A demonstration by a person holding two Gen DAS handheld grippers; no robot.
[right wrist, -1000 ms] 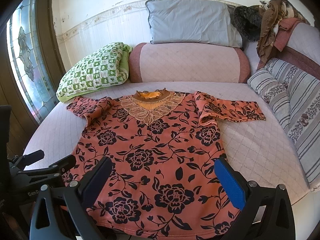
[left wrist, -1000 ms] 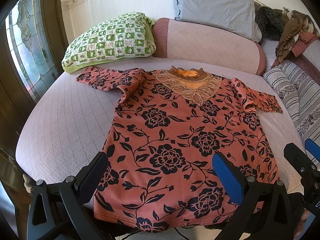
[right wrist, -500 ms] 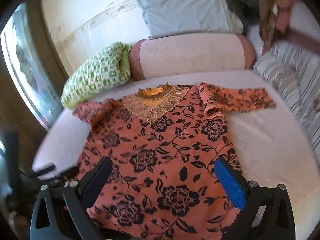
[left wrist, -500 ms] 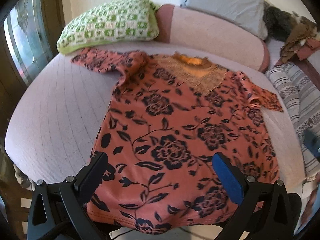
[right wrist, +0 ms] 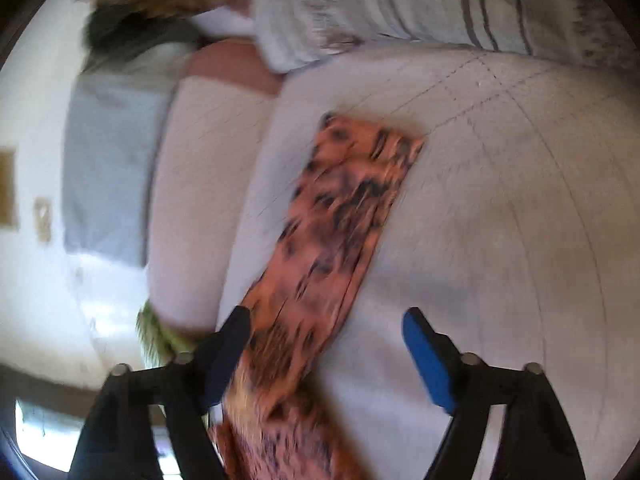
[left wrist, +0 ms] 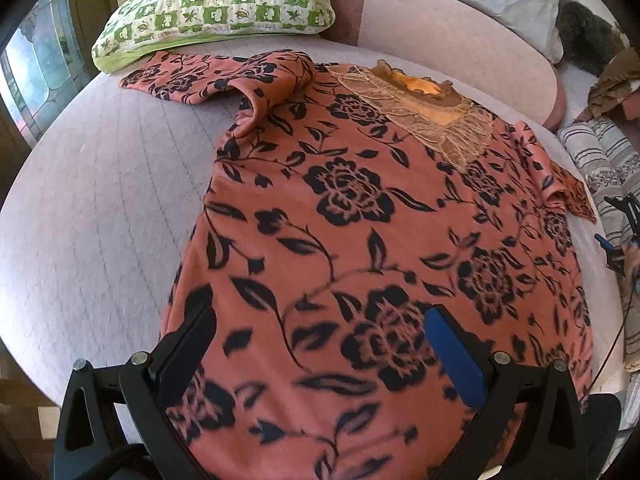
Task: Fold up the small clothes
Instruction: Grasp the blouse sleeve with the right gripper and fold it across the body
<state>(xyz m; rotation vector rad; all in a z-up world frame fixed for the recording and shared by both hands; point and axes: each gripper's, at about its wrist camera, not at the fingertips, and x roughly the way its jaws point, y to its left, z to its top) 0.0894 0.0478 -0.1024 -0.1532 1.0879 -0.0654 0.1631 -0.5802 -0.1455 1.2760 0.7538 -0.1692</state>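
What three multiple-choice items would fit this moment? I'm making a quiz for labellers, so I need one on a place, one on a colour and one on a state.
1. Where does the floral top lie?
A. On the quilted bed cover
B. On a wooden floor
C. Over a chair back

2. What colour is the checked pillow beyond the top's sleeve?
A. Blue and white
B. Green and white
C. Red and black

3. How do the left gripper jaws stand?
A. Shut on the hem
B. Shut on nothing
C. Open over the lower part of the top

Key: 1 A, the top is spread flat on the pale quilted cover. 2 B, its squares are green and white. 3 C, the two fingers stand wide apart with fabric showing between them.
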